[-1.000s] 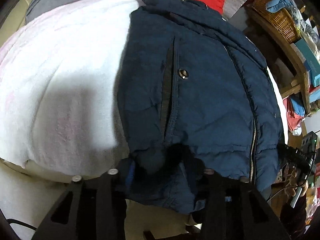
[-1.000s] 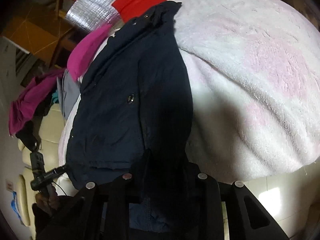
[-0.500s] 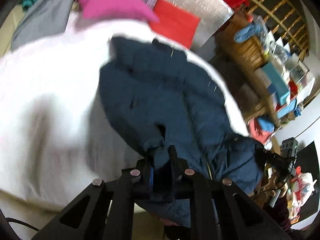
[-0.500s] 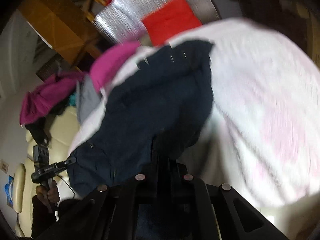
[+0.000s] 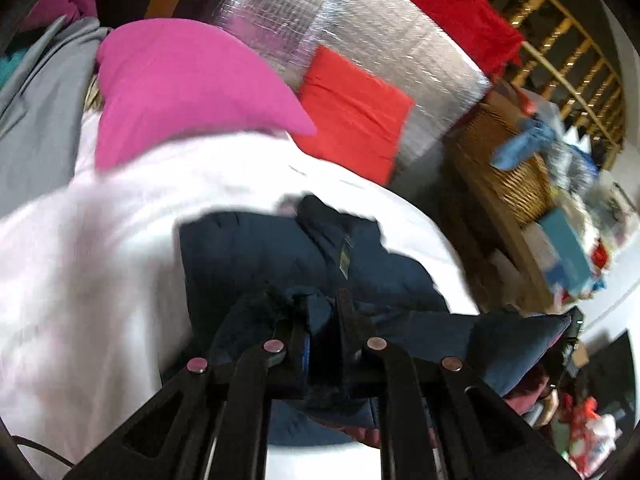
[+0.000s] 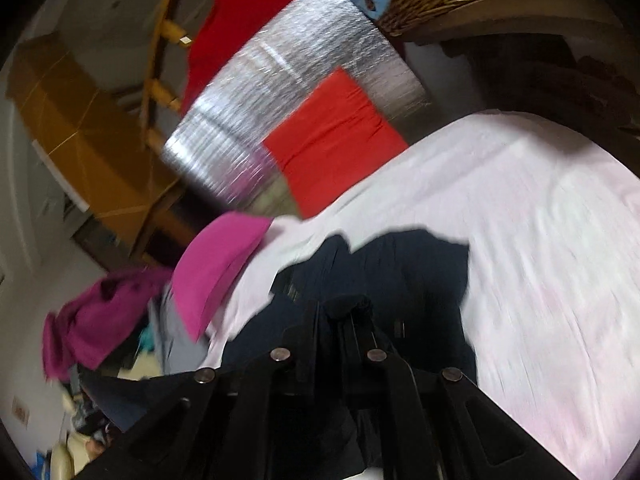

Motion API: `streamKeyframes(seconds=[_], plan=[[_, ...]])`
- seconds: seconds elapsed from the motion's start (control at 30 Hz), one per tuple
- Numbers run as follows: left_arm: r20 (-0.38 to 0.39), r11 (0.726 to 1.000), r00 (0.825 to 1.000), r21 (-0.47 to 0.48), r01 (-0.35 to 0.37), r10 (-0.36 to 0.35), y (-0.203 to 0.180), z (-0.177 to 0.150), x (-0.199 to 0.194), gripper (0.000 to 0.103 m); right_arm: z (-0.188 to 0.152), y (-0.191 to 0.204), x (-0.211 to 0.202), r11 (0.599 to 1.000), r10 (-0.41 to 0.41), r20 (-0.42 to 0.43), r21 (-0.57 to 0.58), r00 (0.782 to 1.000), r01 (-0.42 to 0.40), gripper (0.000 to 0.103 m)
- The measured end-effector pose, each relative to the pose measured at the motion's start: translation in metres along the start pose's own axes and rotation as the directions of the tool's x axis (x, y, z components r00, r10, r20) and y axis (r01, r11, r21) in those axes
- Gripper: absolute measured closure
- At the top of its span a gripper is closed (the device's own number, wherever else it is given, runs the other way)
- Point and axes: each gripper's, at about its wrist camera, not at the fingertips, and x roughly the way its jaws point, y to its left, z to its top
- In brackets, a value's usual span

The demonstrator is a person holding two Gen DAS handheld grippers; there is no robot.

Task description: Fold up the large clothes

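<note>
A navy padded jacket (image 5: 256,256) lies on a white fluffy blanket (image 5: 88,280), its near hem lifted off the surface. My left gripper (image 5: 322,308) is shut on a bunch of that hem, the dark cloth pinched between its black fingers. In the right wrist view the same jacket (image 6: 404,264) spreads ahead and my right gripper (image 6: 340,316) is shut on another part of the hem. The lifted hem stretches between the two grips, seen as a dark band (image 5: 500,340) to the right. Both views are blurred by motion.
A pink cushion (image 5: 180,88) and a red cloth (image 5: 356,112) lie at the far end of the blanket, against a silver foil panel (image 5: 360,40). A wooden shelf with a wicker basket (image 5: 512,176) stands to the right. Grey and magenta clothes (image 6: 100,316) are piled at the left.
Both grippers closed on the jacket's near hem, then rose and carried it forward toward the collar. The jacket now looks shorter, doubled over on itself.
</note>
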Motion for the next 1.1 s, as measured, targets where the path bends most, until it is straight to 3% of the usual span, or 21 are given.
streamKeyframes(seconds=[0.13, 0.27, 0.33, 0.43, 0.5, 0.57, 0.6, 0.63, 0.67, 0.7, 0.73, 0.77, 0.8, 0.83, 0.87, 0.93, 1.03, 1.07, 1.1], plan=[[-0.011, 0.998, 0.999, -0.049, -0.034, 0.034, 0.038, 0.049, 0.067, 0.093, 0.039, -0.015, 0.074, 0.996, -0.073, 0.034, 0.056, 0.997, 0.071, 0.095], [-0.051, 0.991, 0.99, -0.036, -0.132, 0.13, 0.061, 0.065, 0.136, 0.093, 0.062, -0.044, 0.145, 0.985, -0.092, -0.006, 0.149, 0.996, 0.092, 0.095], [-0.057, 0.99, 0.991, -0.073, -0.124, 0.12, 0.077, 0.065, 0.15, 0.092, 0.065, -0.053, 0.179, 0.979, -0.119, -0.029, 0.164, 0.993, 0.122, 0.09], [-0.101, 0.986, 0.99, -0.126, -0.113, 0.1, 0.091, 0.066, 0.164, 0.089, 0.065, -0.085, 0.205, 0.942, -0.053, -0.08, 0.328, 0.995, 0.076, 0.084], [-0.099, 0.983, 0.994, -0.172, -0.064, 0.047, 0.097, 0.07, 0.16, 0.087, 0.068, -0.103, 0.213, 0.902, 0.019, -0.083, 0.432, 0.996, 0.019, 0.08], [-0.057, 0.977, 0.998, -0.213, 0.005, -0.018, 0.1, 0.07, 0.145, 0.075, 0.07, -0.11, 0.205, 0.874, 0.09, -0.056, 0.483, 0.994, -0.052, 0.068], [-0.037, 0.975, 0.998, -0.221, 0.037, -0.046, 0.097, 0.069, 0.137, 0.07, 0.071, -0.109, 0.195, 0.882, 0.089, -0.034, 0.467, 0.995, -0.063, 0.042], [0.015, 0.971, 0.996, -0.223, 0.087, -0.086, 0.093, 0.067, 0.123, 0.057, 0.073, -0.104, 0.182, 0.902, 0.074, 0.001, 0.427, 0.997, -0.067, 0.016], [0.057, 0.971, 0.994, -0.216, 0.104, -0.094, 0.089, 0.064, 0.114, 0.047, 0.073, -0.098, 0.166, 0.919, 0.067, 0.049, 0.385, 0.997, -0.081, 0.012], [0.113, 0.976, 0.992, -0.2, 0.083, -0.061, 0.081, 0.059, 0.1, 0.041, 0.072, -0.092, 0.145, 0.931, 0.074, 0.116, 0.348, 0.99, -0.111, 0.012], [0.183, 0.984, 0.983, -0.172, 0.037, -0.005, 0.07, 0.052, 0.084, 0.027, 0.07, -0.087, 0.128, 0.938, 0.09, 0.163, 0.318, 0.982, -0.139, 0.012], [0.243, 0.989, 0.97, -0.146, 0.018, 0.018, 0.062, 0.046, 0.071, 0.019, 0.07, -0.08, 0.118, 0.949, 0.086, 0.173, 0.287, 0.981, -0.133, 0.013], [0.293, 0.992, 0.956, -0.123, 0.007, 0.029, 0.055, 0.038, 0.06, 0.019, 0.068, -0.066, 0.109, 0.972, 0.052, 0.134, 0.22, 0.99, -0.081, 0.014], [0.323, 0.993, 0.944, -0.112, -0.033, 0.068, 0.045, 0.029, 0.05, 0.018, 0.063, -0.052, 0.106, 0.988, 0.036, 0.092, 0.147, 0.995, -0.049, 0.021], [0.313, 0.99, 0.941, -0.101, -0.102, 0.129, 0.033, 0.017, 0.045, 0.018, 0.055, -0.037, 0.106, 0.998, 0.015, 0.047, 0.065, 0.999, -0.018, 0.026], [0.264, 0.988, 0.953, -0.031, -0.149, 0.152, 0.01, -0.008, 0.048, 0.018, 0.035, -0.011, 0.112, 0.998, -0.023, -0.052, -0.062, 0.998, 0.02, 0.042], [0.156, 0.975, 0.962, -0.003, -0.224, 0.222, -0.005, -0.029, 0.071, 0.017, 0.004, 0.022, 0.138, 0.986, -0.057, -0.166, -0.163, 0.985, 0.029, 0.044], [0.066, 0.962, 0.961, 0.024, -0.27, 0.268, -0.008, -0.029, 0.086, 0.017, -0.004, 0.032, 0.15, 0.982, -0.064, -0.184, -0.187, 0.981, 0.029, 0.044], [0.03, 0.952, 0.952, 0.029, -0.306, 0.305, -0.006, -0.03, 0.093, 0.017, -0.009, 0.041, 0.162, 0.979, -0.07, -0.197, -0.199, 0.978, 0.03, 0.044]])
